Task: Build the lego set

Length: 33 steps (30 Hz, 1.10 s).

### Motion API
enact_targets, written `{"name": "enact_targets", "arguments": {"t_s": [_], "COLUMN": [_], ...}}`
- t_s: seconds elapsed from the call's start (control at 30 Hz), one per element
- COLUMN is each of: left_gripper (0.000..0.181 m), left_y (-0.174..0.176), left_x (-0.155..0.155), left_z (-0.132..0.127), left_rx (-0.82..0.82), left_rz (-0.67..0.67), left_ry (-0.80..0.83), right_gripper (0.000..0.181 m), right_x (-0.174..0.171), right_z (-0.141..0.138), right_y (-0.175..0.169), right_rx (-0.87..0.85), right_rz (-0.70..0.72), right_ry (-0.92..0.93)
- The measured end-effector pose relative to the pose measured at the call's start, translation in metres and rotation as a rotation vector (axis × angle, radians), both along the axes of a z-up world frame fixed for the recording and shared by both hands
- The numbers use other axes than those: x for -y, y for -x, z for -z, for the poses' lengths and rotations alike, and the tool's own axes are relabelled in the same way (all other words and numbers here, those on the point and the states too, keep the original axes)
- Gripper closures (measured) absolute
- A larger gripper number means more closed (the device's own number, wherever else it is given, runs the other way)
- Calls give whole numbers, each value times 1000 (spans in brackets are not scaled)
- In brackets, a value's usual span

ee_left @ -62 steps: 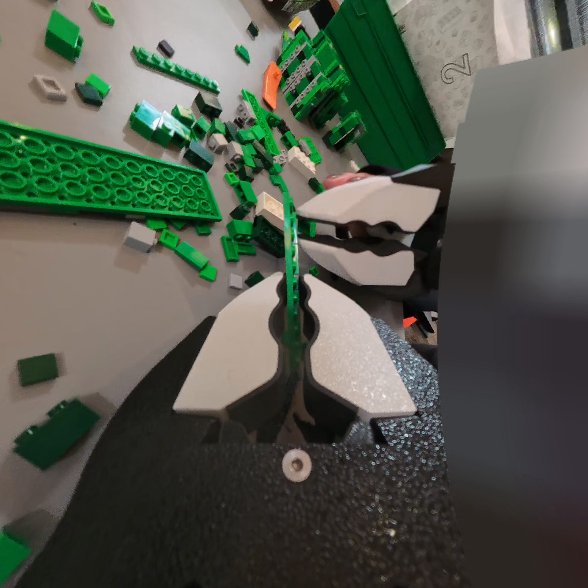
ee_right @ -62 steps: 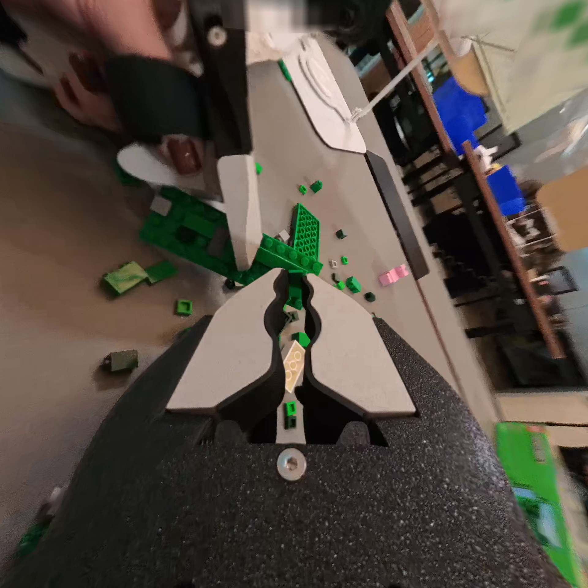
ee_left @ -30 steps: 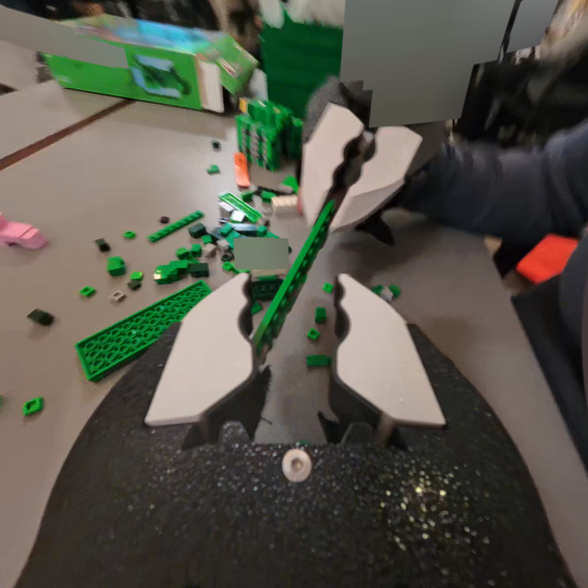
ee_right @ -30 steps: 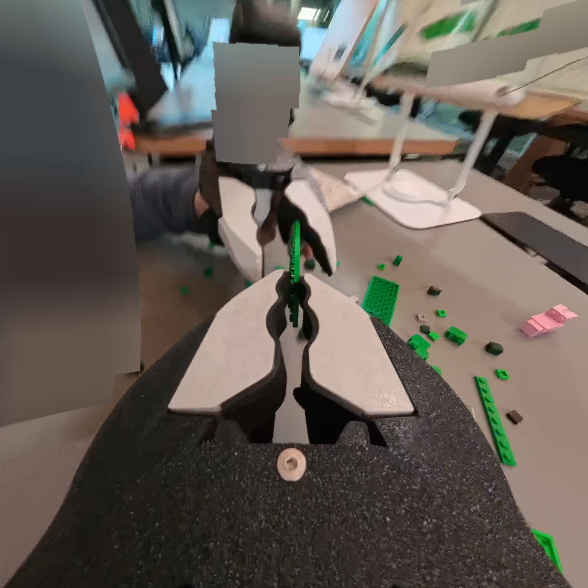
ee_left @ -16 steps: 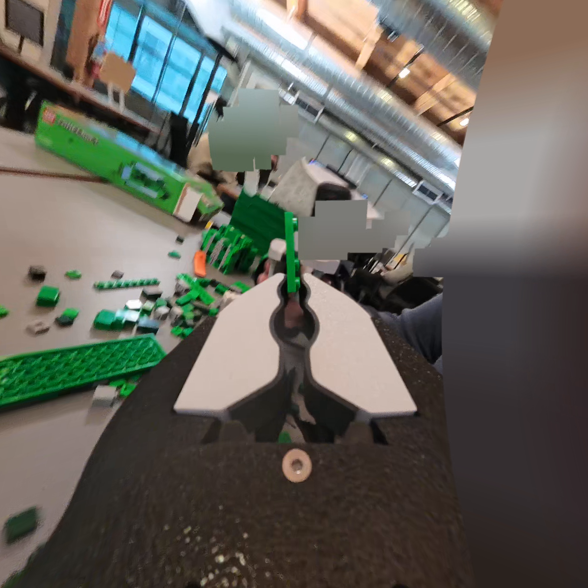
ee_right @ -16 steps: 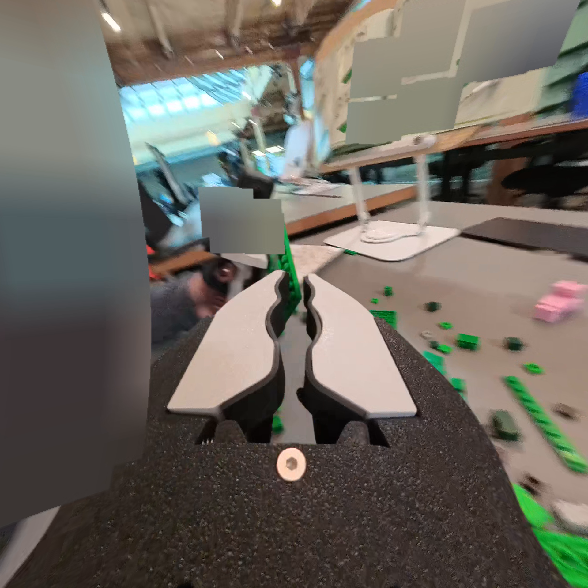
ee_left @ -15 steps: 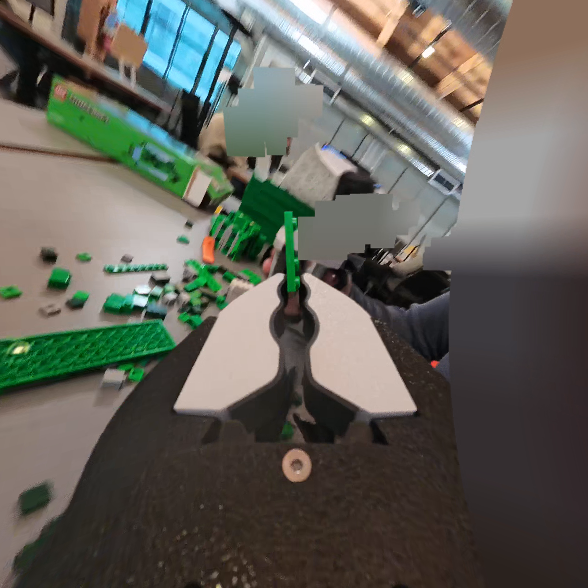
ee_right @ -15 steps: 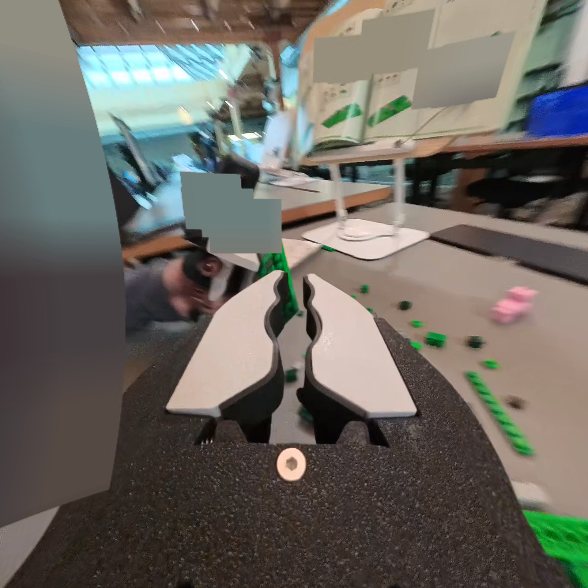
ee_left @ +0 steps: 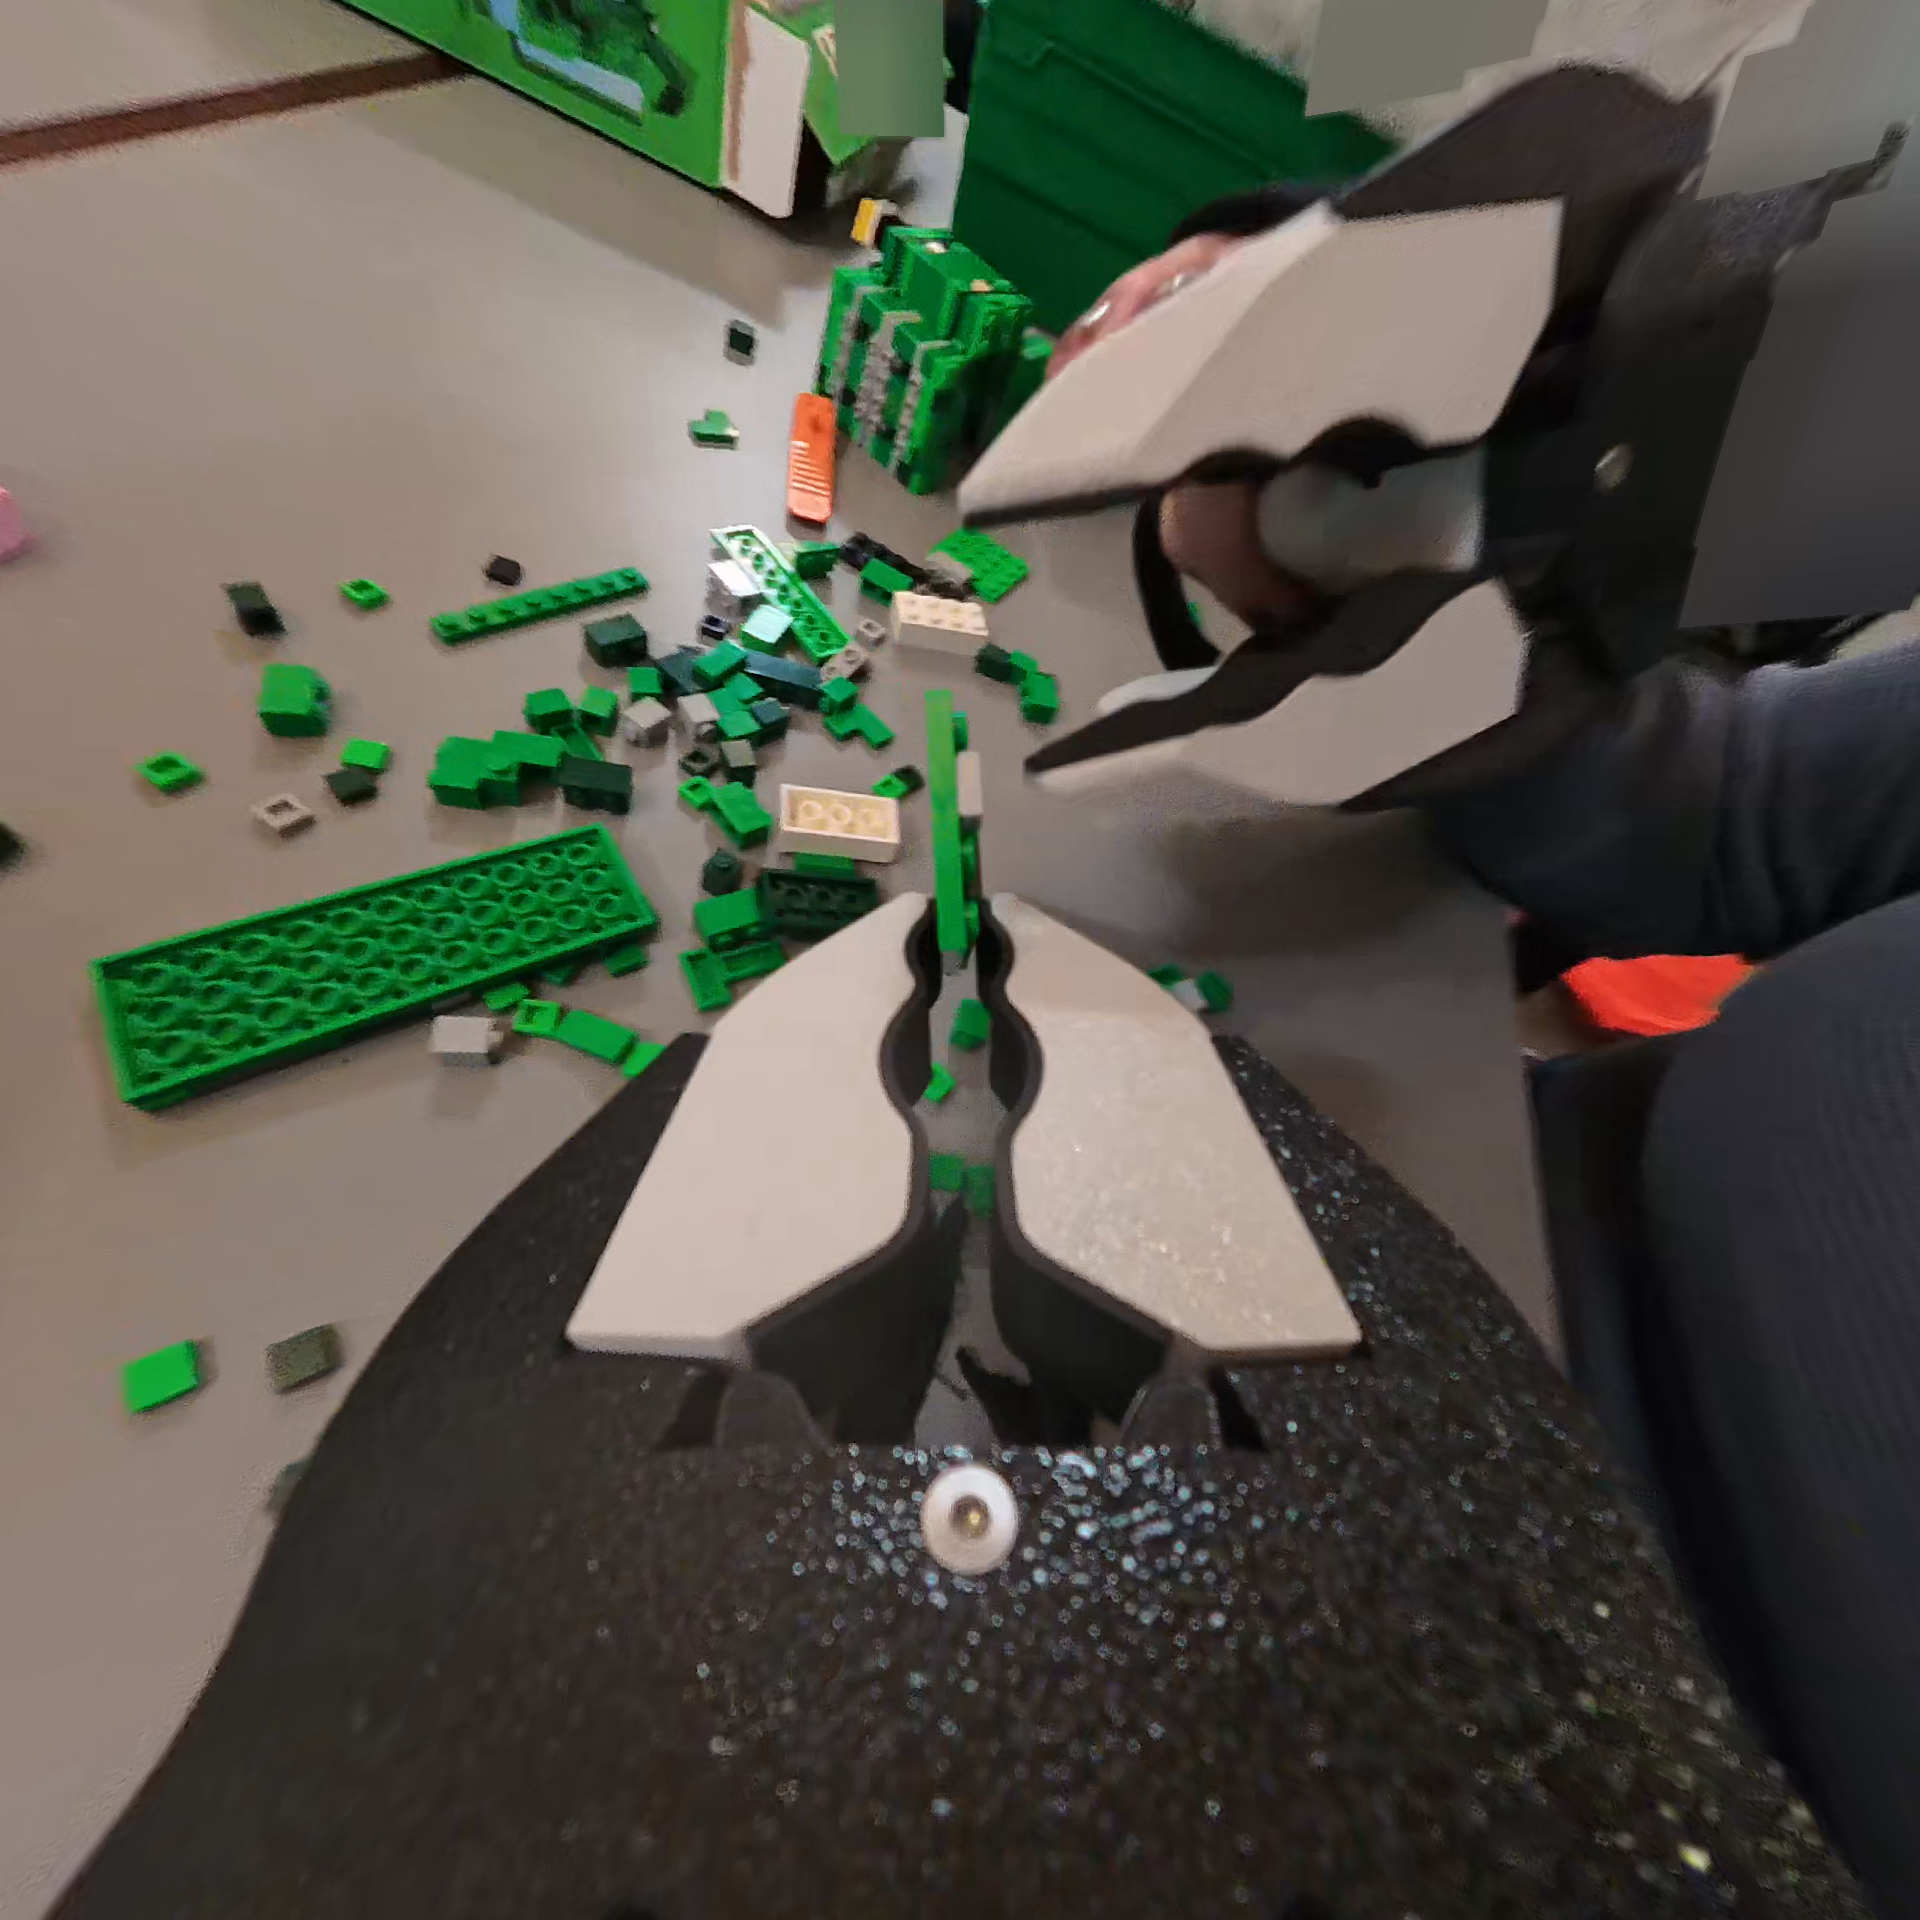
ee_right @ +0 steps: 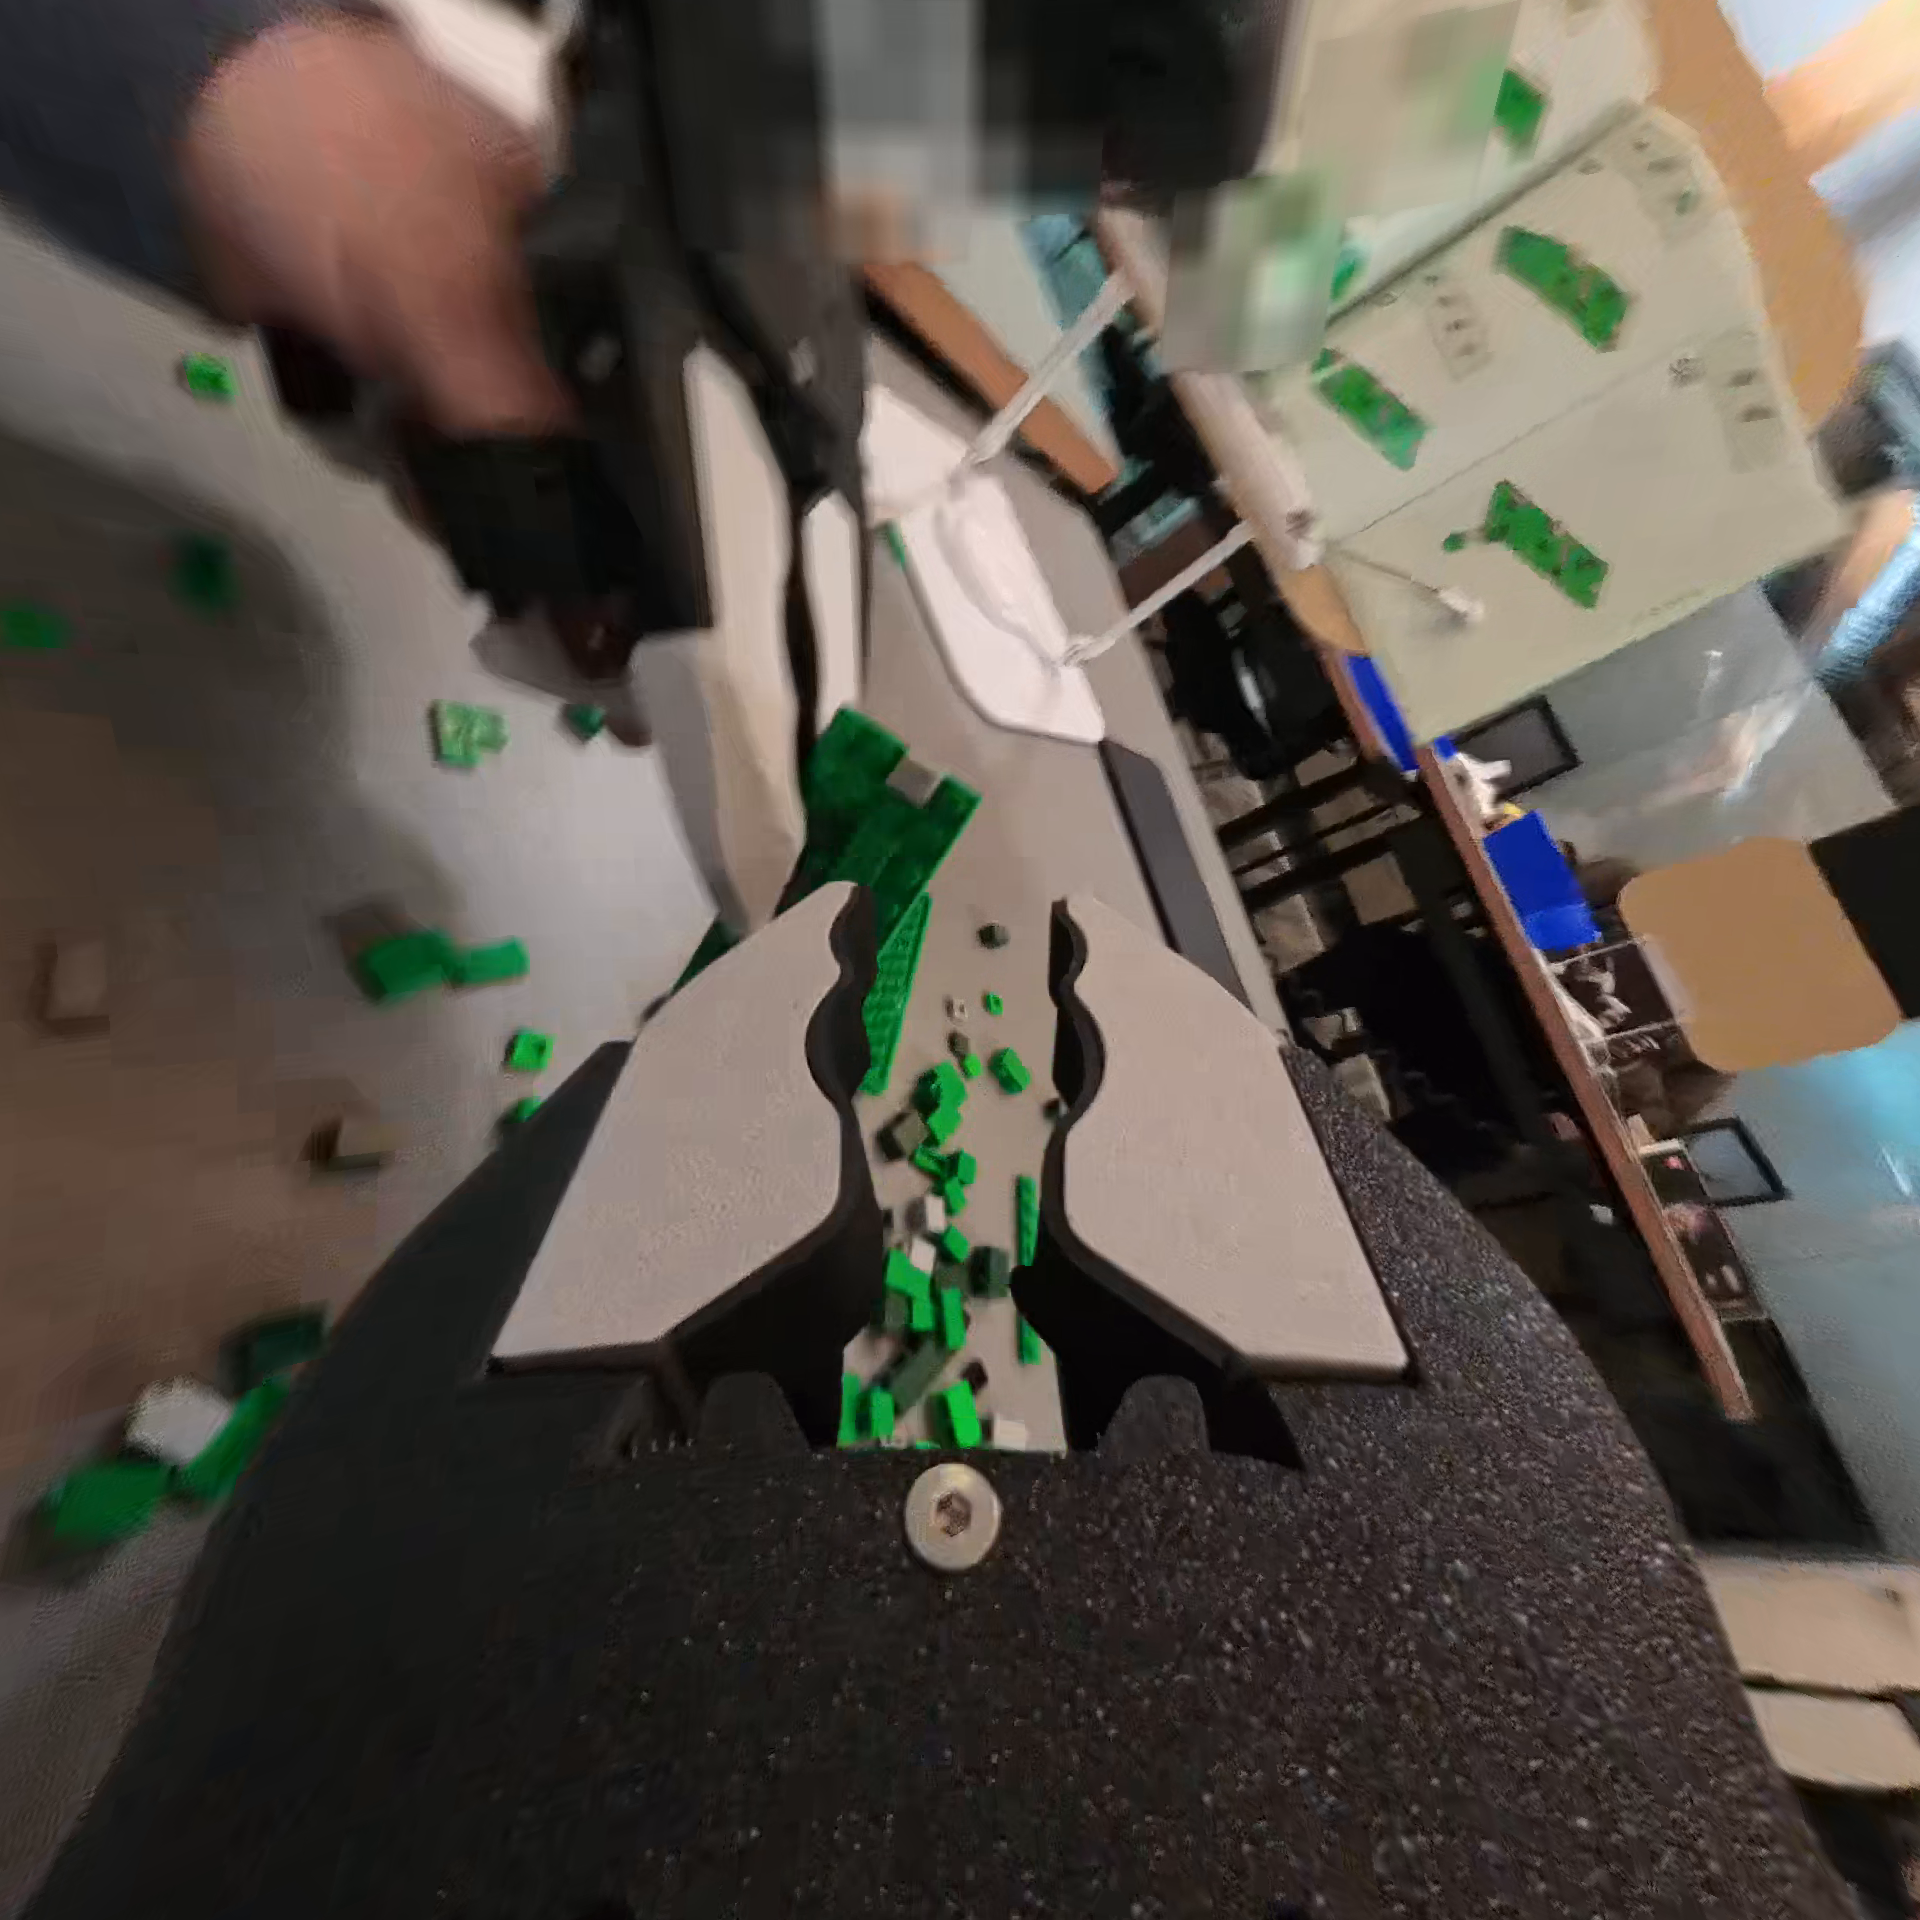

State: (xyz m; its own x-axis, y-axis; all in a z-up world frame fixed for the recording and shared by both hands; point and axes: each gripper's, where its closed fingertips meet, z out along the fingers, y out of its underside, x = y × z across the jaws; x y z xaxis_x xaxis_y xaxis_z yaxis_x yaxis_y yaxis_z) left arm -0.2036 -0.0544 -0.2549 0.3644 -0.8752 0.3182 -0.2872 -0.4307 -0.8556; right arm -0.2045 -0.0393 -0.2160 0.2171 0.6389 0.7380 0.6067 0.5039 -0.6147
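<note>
The left gripper [ee_left: 958, 914] pinches a thin green plate [ee_left: 943, 821] edge-on at its fingertips, holding it upright above the grey table [ee_left: 312, 312]. The right gripper [ee_left: 1023, 634] hangs just beyond the plate's far end, jaws spread wide and holding nothing. Behind the plate lies a scatter of loose green bricks [ee_left: 582, 748]; a large green baseplate [ee_left: 364, 956] rests upside down to its left.
</note>
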Motion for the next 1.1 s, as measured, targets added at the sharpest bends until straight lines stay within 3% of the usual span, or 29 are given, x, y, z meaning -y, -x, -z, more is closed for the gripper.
{"name": "enact_targets", "arguments": {"t_s": [0.1,0.23,0.4,0.53,0.63,0.7,0.77,0.9,1.1], "left_gripper": [176,176,175,171,176,176,176,176,176], "left_y": [1,0,-4,-3,-3,-2,-1,0,-4], "left_x": [7,21,19,10,8,10,12,21,34], "left_z": [0,-4,-10,-16,-5,-3,2,8,19], "left_rx": [48,100,189,344,295,273,229,172,102], "left_rz": [58,177,202,173,143,136,123,144,190], "left_ry": [97,143,123,231,287,346,385,444,505], "right_gripper": [151,158,172,175,168,145,131,123,122], "right_x": [3,29,26,23,11,3,2,-9,1], "right_z": [23,29,19,20,29,27,29,39,56], "right_y": [-4,6,2,2,-2,-8,-11,-22,-4], "right_rx": [54,-122,-302,-362,-279,-178,-3,429,579], "right_rz": [-17,-203,-257,-266,-173,-104,-62,30,-29], "right_ry": [174,615,807,892,717,468,244,-184,-278]}}
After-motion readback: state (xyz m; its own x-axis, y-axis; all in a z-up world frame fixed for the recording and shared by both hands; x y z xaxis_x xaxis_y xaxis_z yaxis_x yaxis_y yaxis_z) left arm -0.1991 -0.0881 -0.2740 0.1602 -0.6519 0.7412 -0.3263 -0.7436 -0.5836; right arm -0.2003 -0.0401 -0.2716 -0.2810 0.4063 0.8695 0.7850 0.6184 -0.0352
